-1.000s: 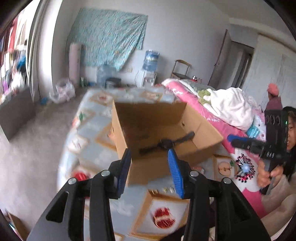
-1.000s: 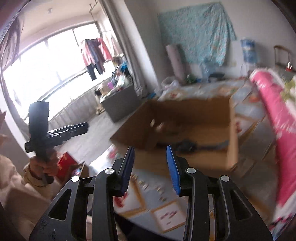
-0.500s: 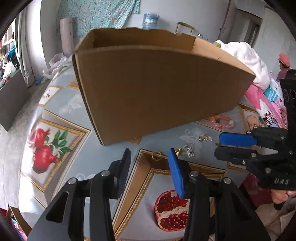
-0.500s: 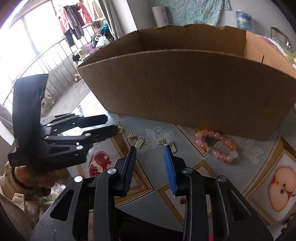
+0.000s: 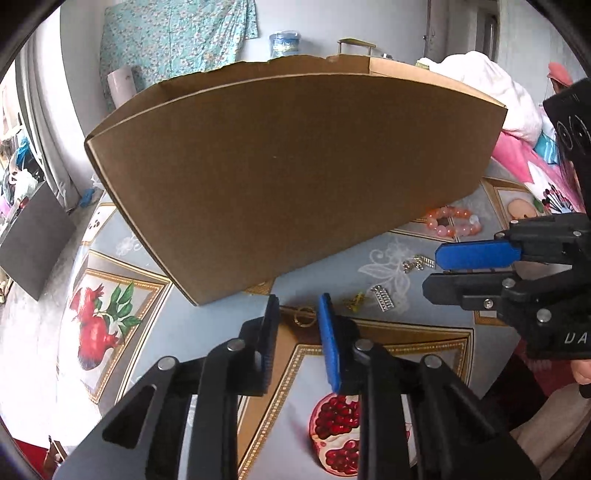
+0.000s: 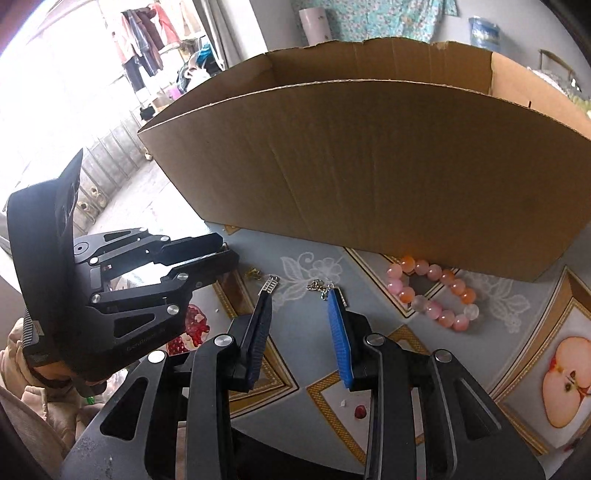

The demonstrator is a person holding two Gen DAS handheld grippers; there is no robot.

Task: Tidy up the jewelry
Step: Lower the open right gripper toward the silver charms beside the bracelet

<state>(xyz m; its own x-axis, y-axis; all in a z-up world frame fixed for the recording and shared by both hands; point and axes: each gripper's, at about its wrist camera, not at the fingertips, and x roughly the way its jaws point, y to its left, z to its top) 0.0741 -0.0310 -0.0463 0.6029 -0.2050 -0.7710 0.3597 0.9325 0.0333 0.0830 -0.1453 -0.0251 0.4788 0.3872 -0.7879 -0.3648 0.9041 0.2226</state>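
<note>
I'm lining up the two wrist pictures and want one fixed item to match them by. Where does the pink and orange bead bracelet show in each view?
Left wrist view: the bead bracelet lies at the right, on the tablecloth below the right end of the cardboard box.
Right wrist view: the bead bracelet lies right of centre, just below the box's front wall.
Shared landmark: the cardboard box.

Pink-and-orange bead bracelet (image 6: 432, 291), brown box (image 6: 369, 155)

A home bedroom: pink-covered bed (image 5: 517, 155), hanging laundry (image 6: 147, 29) (by the window), water dispenser bottle (image 5: 284, 42).
</note>
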